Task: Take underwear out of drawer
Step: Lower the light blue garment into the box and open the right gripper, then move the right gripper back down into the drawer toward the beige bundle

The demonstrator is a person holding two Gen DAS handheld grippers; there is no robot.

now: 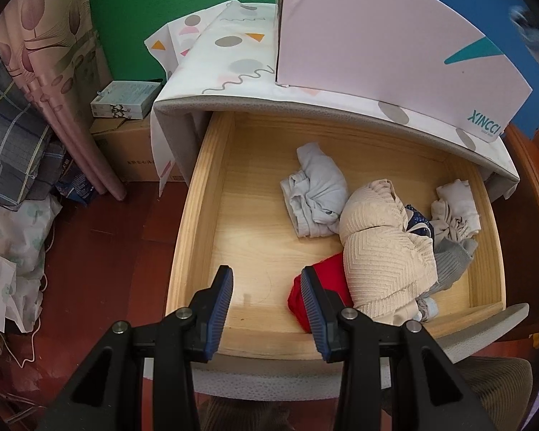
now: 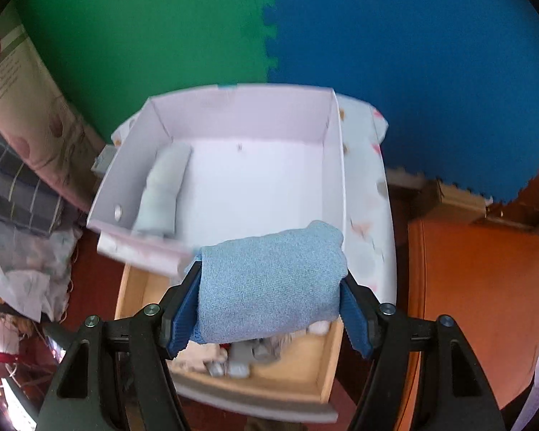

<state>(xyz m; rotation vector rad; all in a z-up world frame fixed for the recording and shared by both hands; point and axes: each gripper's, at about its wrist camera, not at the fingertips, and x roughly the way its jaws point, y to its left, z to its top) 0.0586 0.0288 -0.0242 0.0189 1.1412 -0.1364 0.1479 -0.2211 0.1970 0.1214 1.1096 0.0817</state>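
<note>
Right claw (image 2: 269, 287) clamped on blue roll (image 2: 269, 283), long axis across jaws; white box (image 2: 212, 122) just beyond, below.

Left claw (image 1: 266, 309) apart, empty, over drawer (image 1: 204, 194).

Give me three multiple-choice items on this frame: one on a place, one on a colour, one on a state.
1. Where does the pink box stand?
A. On the cabinet top above the drawer
B. On the floor
C. Inside the drawer

2. What colour is the rolled garment in the right gripper?
A. Red
B. Light blue
C. Beige

3. What state is the left gripper in?
A. Clamped on the red garment
C. Clamped on the drawer wall
B. Open, holding nothing

Answers:
1 A: the box sits on the patterned cover over the open drawer.
2 B: the blue roll is pressed between both pads.
3 B: bare drawer floor shows between its fingers; the red garment lies behind one finger.
</note>
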